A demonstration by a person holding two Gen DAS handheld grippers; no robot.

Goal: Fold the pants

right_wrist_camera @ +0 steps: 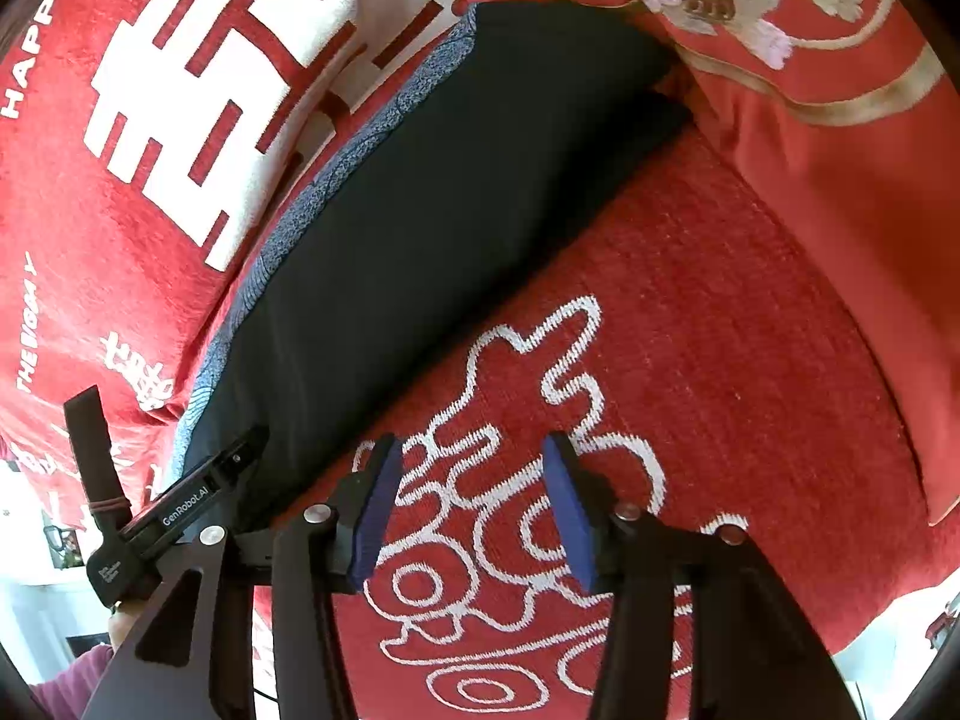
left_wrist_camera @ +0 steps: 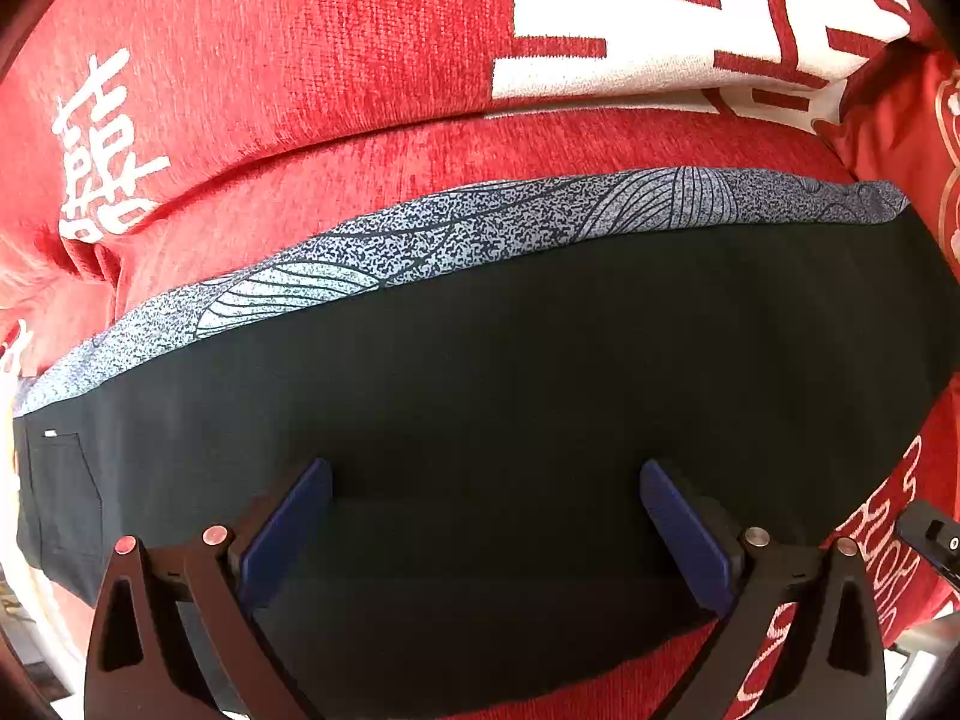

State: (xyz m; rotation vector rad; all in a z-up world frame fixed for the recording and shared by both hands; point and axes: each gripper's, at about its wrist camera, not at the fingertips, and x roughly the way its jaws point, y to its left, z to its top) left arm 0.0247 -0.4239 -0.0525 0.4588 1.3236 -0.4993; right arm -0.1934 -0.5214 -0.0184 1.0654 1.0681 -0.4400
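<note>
Over folded pants (left_wrist_camera: 480, 372), left gripper (left_wrist_camera: 486, 540) jaws wide

"GenRobot.AI" on left tool (right_wrist_camera: 186, 513), "HAPP" and "THE BIGDAY" on red cover (right_wrist_camera: 36, 240)

Both fisheye views are brightly, evenly lit, with dark vignetted corners and strong curving toward the edges. The black pants (left_wrist_camera: 510, 390) show little detail. White, blown-out glare fills the lower corners; focus is sharp.
</note>
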